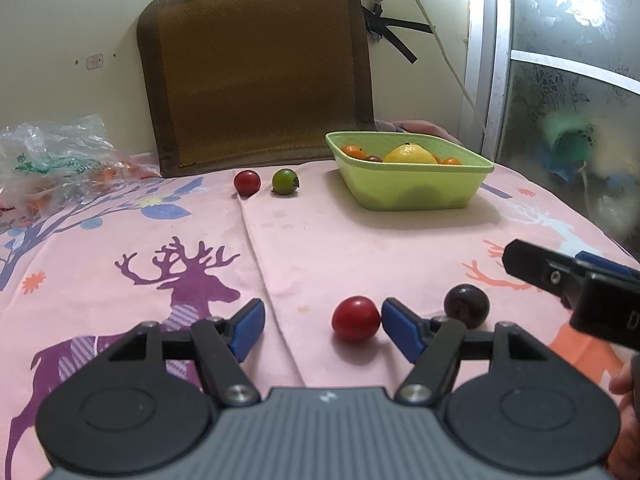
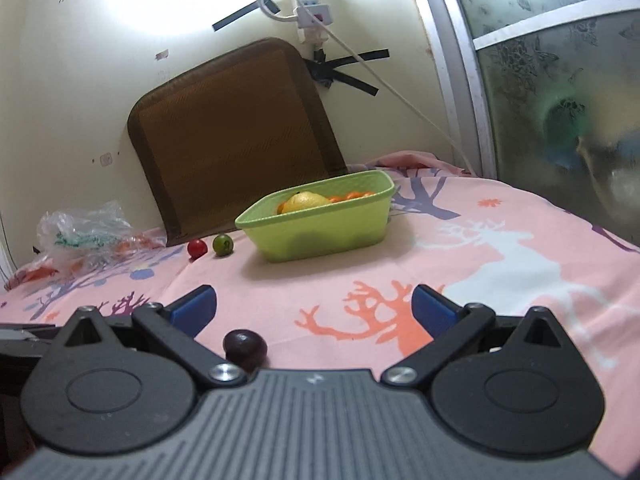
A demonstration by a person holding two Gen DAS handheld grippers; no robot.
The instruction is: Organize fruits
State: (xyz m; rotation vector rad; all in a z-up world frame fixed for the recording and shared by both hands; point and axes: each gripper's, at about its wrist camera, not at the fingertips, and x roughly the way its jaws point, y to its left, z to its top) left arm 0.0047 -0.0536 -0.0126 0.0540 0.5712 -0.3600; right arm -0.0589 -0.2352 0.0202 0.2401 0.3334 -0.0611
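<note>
In the left wrist view, the left gripper (image 1: 322, 326) hangs low over the pink sheet (image 1: 320, 248) with its jaws spread wide and nothing held. A near red fruit (image 1: 355, 319) lies between the blue pads, hard against the right-hand pad (image 1: 402, 330) and well apart from the left one, so it sits right of the gripper's centre line. It is slightly oval, with its long axis running left to right. Just right of that pad rests a dark purple fruit (image 1: 467, 305). The right gripper (image 1: 568, 286) enters from the right edge, near this dark fruit. Far off stand a second red fruit (image 1: 247, 183), a green fruit (image 1: 285, 181) and the green basket (image 1: 412, 190), already holding a yellow fruit and orange ones.

In the right wrist view, the right gripper (image 2: 314, 306) is likewise spread open and empty. The dark purple fruit (image 2: 245, 347) lies near and left of centre, close under the left finger linkage, further back than the pads. I judge each hand nearer its own fruit; the left needs a small shift right to centre the red one.
</note>
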